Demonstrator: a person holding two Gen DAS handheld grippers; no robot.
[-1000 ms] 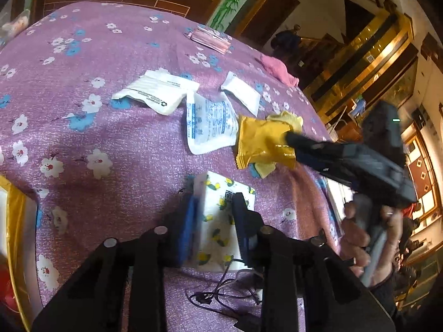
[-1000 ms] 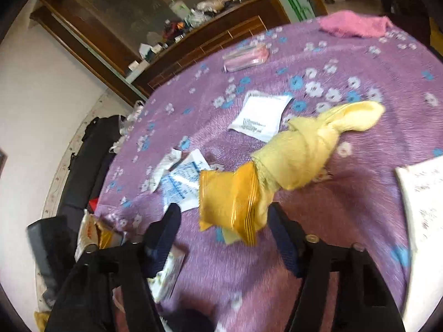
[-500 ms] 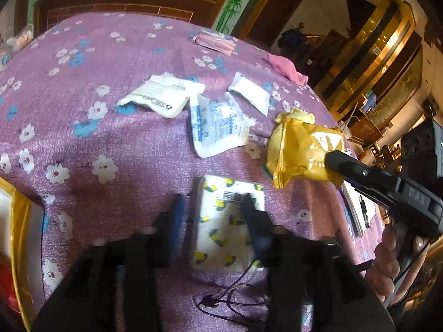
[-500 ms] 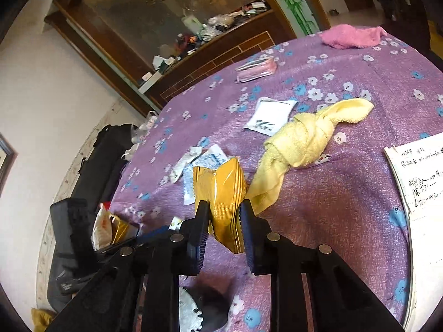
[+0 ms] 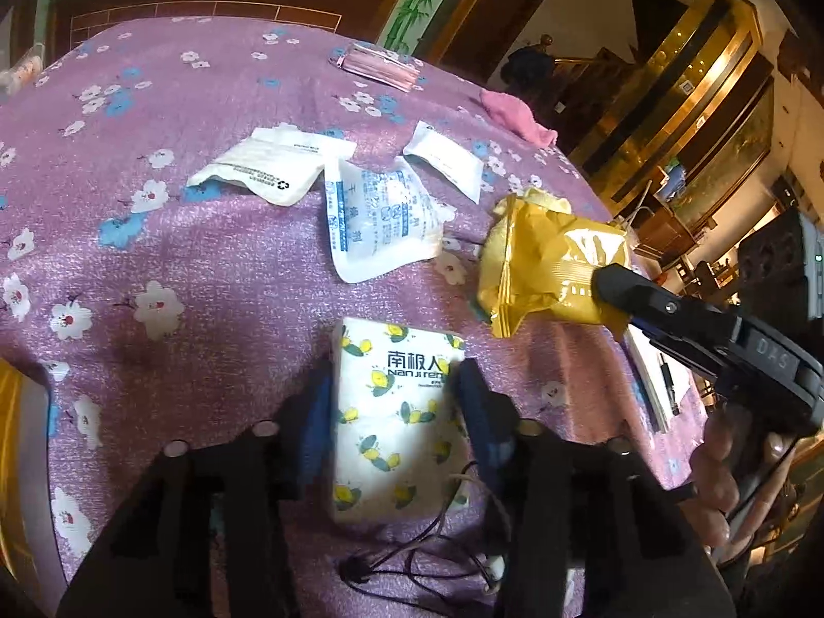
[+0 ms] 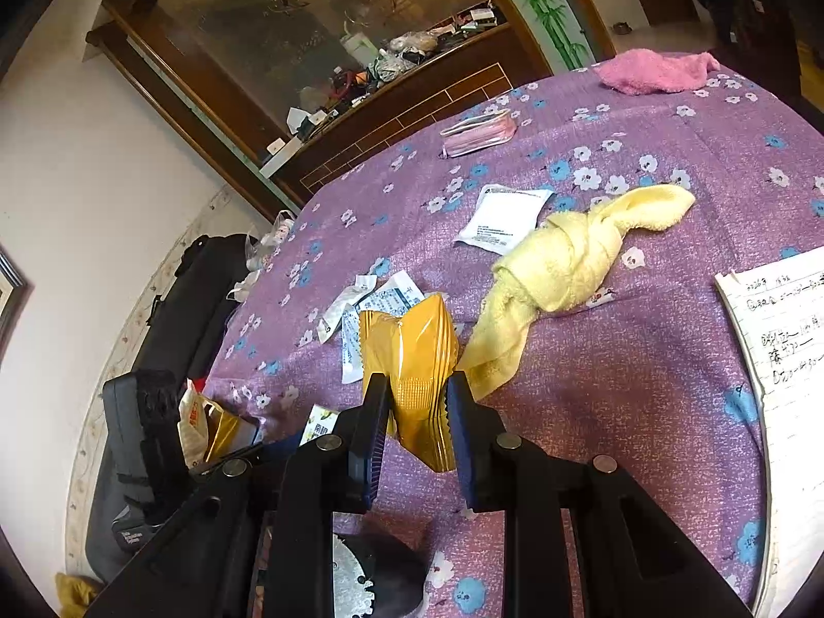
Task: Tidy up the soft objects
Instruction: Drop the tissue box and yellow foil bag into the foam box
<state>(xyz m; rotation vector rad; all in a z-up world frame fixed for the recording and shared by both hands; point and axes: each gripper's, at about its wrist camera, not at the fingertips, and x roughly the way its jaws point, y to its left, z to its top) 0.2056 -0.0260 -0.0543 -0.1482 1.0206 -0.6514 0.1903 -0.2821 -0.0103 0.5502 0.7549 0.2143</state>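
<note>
While the right gripper [image 6: 416, 427] pinches the gold foil packet [image 6: 412, 365] clear of the purple flowered tablecloth [image 5: 216, 268], the left gripper [image 5: 391, 407] is closing its jaws around the white tissue pack printed with lemons [image 5: 399, 412], which lies flat on the cloth between the blue pads; whether the pads already press on it I cannot tell. To do this well, I would let the pads meet the pack's two long edges squarely at mid-length and squeeze only until the soft wrapper gives, keeping the dark cord [image 5: 412, 561] near its close end out of the grip. The pack's long axis runs straight away from the gripper, its printed brand name toward the far end. The packet is held by its crimped end, its long axis roughly in line with the fingers, its free end toward the knotted yellow towel [image 6: 571, 268].
</note>
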